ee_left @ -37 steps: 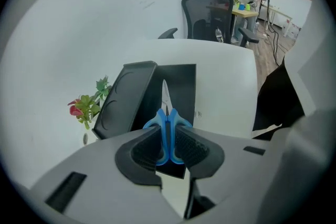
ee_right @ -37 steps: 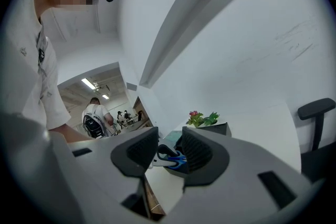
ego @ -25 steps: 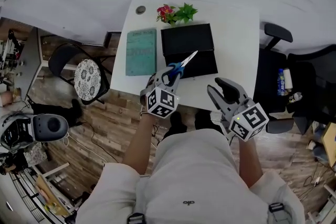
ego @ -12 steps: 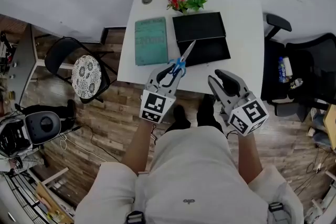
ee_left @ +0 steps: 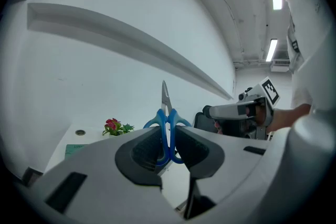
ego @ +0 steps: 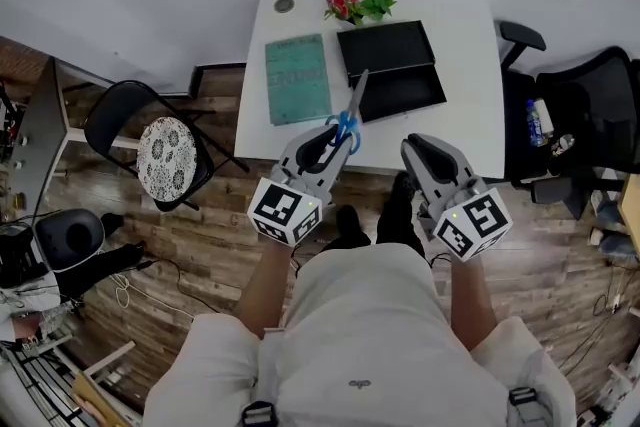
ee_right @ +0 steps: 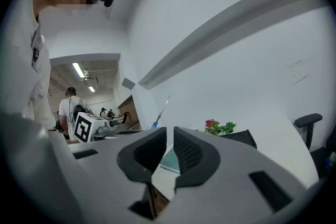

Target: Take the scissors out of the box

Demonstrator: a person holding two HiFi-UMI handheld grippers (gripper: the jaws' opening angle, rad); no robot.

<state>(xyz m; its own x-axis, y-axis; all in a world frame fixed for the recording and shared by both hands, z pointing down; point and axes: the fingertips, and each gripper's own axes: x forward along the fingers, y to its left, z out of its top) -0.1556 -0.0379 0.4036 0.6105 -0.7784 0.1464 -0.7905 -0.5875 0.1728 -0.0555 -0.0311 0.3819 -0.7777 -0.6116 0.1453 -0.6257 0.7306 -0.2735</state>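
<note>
We see the left hand-held gripper (ego: 327,143) clenched on the scissors (ego: 351,107). Its two pads press against the blue handle loops from either side, as its own view shows plainly. The shut blades rise straight up out of the jaws there. From the head view the scissors are out of the black box (ego: 386,49), held in the air over the near edge of the white tabletop (ego: 470,35), with the blade tip pointing away from us towards the box. The box lies open on the tabletop in two dark halves, one behind the other. A teal book (ego: 297,78) lies just beside it on the left, and a small pot of red flowers and green leaves (ego: 358,5) stands behind it near the wall. The right hand-held gripper (ego: 424,151) hovers level beside the left one, off the tabletop's front edge. Its jaws have just been closing and stand a narrow slit apart with nothing between them. A chair with a patterned round cushion (ego: 165,158) stands on the wooden floor (ego: 215,245) to the left.
</note>
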